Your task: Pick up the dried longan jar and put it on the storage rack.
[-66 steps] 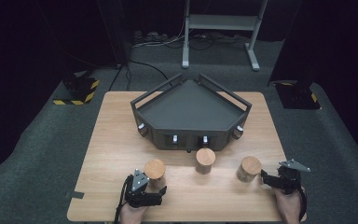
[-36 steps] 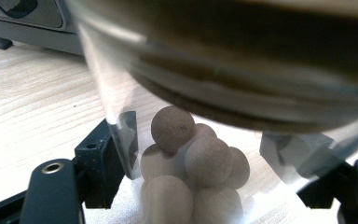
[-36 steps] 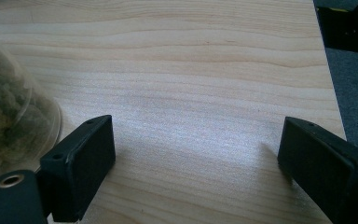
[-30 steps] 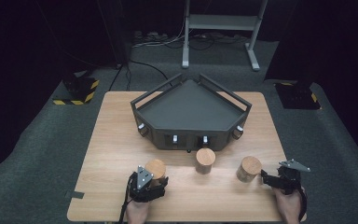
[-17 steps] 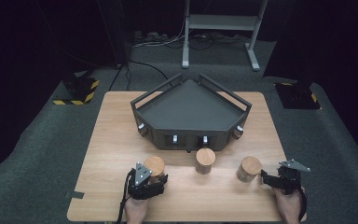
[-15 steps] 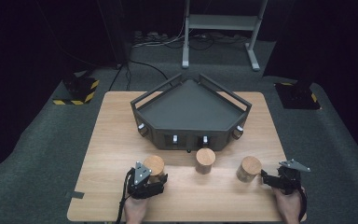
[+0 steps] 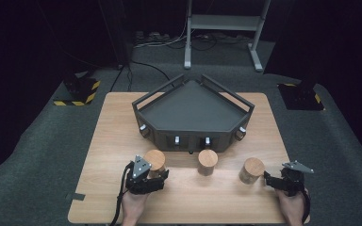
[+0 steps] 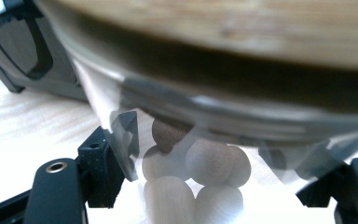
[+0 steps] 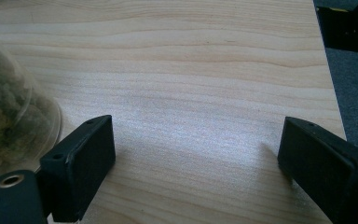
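Left gripper point(image 7: 147, 175) is clamped on the left jar point(image 7: 155, 161), in front of the tray's point(image 7: 193, 110) left corner. Right gripper point(image 7: 283, 179) rests gaping, empty, beside the right jar point(image 7: 251, 170). Middle jar point(image 7: 207, 161) stands untouched; the tray holds nothing yet, so all placing seemingly remains.

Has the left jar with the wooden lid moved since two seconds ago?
Yes. The left jar, clamped in the left gripper, has risen slightly toward the grey tray, while the middle jar stays put.

dark tray point(image 7: 193, 110), wooden table point(image 7: 113, 136), middle jar point(image 7: 207, 161)
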{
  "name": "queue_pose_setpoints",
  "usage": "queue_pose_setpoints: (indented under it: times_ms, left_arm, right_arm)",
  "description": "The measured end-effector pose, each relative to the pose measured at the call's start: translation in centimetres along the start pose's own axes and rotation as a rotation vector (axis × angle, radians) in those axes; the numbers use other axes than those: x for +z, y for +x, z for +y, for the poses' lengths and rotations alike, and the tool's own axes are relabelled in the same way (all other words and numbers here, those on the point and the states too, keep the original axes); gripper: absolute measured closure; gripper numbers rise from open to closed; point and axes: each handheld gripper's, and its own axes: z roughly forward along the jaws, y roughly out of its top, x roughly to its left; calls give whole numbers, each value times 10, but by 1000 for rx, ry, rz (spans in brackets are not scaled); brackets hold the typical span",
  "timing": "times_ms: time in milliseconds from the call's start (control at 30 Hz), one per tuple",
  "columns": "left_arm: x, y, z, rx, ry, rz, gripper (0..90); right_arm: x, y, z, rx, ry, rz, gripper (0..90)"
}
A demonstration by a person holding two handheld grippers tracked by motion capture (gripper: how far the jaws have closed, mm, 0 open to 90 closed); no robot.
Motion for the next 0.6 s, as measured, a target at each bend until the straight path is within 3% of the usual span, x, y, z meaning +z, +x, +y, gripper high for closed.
queue_pose_setpoints:
  times_ms: [600]
  left_arm:
    - [10, -9, 60, 1, 32, -44, 262]
  right_arm:
    - [0, 0, 0, 0, 0, 2, 106]
